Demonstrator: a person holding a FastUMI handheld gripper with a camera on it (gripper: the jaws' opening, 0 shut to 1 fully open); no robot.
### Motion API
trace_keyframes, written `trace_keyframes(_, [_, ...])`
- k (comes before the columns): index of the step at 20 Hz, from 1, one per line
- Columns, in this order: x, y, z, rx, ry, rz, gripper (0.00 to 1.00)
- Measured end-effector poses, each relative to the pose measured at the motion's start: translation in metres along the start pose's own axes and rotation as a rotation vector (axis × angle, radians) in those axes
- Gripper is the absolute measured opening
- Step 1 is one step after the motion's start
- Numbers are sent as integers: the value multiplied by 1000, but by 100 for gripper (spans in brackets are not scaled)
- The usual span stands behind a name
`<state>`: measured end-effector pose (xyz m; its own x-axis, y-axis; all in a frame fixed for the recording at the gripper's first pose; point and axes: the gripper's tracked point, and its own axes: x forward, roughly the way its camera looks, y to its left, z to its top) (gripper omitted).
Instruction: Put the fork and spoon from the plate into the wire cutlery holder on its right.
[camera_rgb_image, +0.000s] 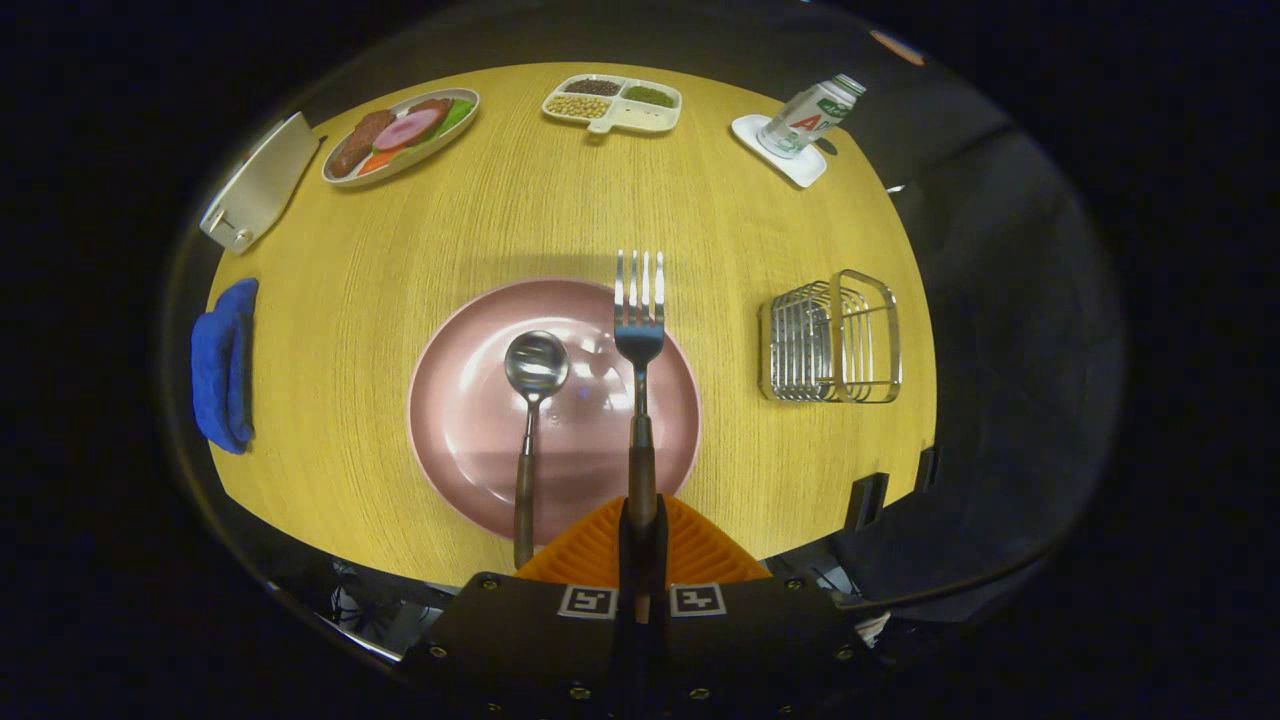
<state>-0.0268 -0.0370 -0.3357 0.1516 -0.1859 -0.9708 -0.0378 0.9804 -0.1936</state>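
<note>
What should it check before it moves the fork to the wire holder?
1. Grip: gripper shut on the fork handle: ok.
2. Fork lifted off the plate: cannot tell.
3. Holder upright, to the plate's right: ok.
4. Bare table between plate and holder: ok.
5. Spoon lies apart from the fork, on the plate: ok.
6. Holder slots free inside: cannot tell.

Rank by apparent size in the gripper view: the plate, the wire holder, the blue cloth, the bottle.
1. plate, clearly largest
2. wire holder
3. blue cloth
4. bottle, smallest, though it stands farthest away

The gripper is shut on the fork.
</note>
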Motion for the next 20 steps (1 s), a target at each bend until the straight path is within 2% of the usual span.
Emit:
trace_keyframes(9, [-40,-71,10,164,-14,-74,5])
trace_keyframes(20, [-10,-137,-24,270,118,-85,5])
